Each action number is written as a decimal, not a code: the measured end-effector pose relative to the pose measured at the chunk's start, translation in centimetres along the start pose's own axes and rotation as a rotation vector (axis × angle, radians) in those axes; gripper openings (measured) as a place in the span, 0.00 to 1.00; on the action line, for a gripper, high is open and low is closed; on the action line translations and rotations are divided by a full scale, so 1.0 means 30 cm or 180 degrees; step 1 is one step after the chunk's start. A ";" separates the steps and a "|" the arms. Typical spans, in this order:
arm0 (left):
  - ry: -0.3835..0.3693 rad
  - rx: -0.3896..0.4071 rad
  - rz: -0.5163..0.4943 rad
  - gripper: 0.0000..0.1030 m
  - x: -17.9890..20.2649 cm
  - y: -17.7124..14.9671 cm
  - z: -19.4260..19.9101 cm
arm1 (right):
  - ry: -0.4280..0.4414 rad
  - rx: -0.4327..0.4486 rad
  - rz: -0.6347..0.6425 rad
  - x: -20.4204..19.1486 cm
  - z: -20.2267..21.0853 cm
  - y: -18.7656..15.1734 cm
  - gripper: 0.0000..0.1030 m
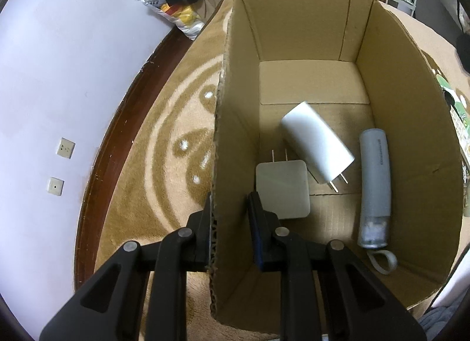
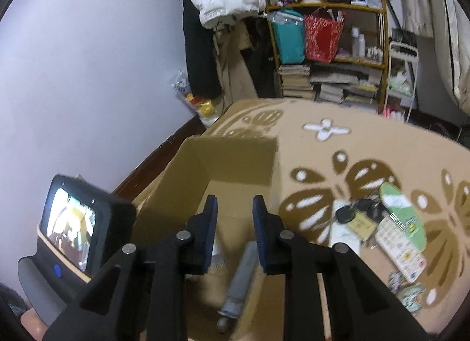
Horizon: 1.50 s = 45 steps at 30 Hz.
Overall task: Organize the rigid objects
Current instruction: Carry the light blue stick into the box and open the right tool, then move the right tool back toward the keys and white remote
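Presently, item by item, from my hands outward.

1. My left tool: clamped on the left wall of the cardboard box, one finger outside it, one inside.

2. My right tool: jaws a narrow gap apart, nothing between the pads; it hangs over the box's near end, pointing down into it.

3. Cardboard box, open-topped, standing on the patterned rug.

4. Inside the box, nearest my left tool at about 1 o'clock: a square white charger, lying flat, prongs pointing away from me.

5. Just beyond it, at 1 o'clock: a larger white adapter, lying at a slant, its prongs toward me; its near end looks to rest on the square charger's far corner.

6. At 3 o'clock along the box's right wall: a grey tube-shaped item with a loop strap at its near end, lying lengthwise, apart from the adapter. Seen from the right wrist, it lies directly beneath my right tool.

7. On the rug outside the box, at 2 o'clock in the right wrist view: a bunch of keys and a green-and-white card, overlapping, with small bits beside them.

8. Farther, at 12 o'clock: a shelf with bags and stacked books, against the wall.
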<state>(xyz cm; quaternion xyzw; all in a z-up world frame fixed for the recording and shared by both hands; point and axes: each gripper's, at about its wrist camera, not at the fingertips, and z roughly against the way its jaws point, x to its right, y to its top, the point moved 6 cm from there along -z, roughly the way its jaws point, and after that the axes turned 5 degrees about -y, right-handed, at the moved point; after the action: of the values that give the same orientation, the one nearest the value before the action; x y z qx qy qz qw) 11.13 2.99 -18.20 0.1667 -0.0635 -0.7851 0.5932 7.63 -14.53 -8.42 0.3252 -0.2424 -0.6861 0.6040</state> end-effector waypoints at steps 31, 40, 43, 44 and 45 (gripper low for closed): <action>0.0093 0.0018 -0.0062 0.20 0.027 0.011 0.006 | -0.0479 0.0004 -0.0184 0.387 -0.245 -0.072 0.83; 0.0103 0.0011 -0.0067 0.20 0.039 0.017 0.004 | -0.0621 -0.0181 -0.0343 0.470 -0.297 -0.105 0.65; 0.0102 0.0016 -0.0076 0.20 0.038 0.016 0.006 | -0.0611 -0.0173 -0.0321 0.475 -0.306 -0.095 0.47; 0.0099 0.0016 -0.0076 0.20 0.037 0.016 0.006 | -0.0560 -0.0198 -0.0314 0.470 -0.313 -0.094 0.45; 0.0098 0.0016 -0.0078 0.20 0.036 0.016 0.007 | -0.0549 -0.0208 -0.0305 0.468 -0.318 -0.094 0.44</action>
<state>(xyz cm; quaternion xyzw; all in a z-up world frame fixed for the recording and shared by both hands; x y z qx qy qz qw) 11.25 1.81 -18.08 0.1811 -0.0543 -0.7895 0.5840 11.96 -27.37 -19.02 0.2563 -0.2551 -0.7471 0.5577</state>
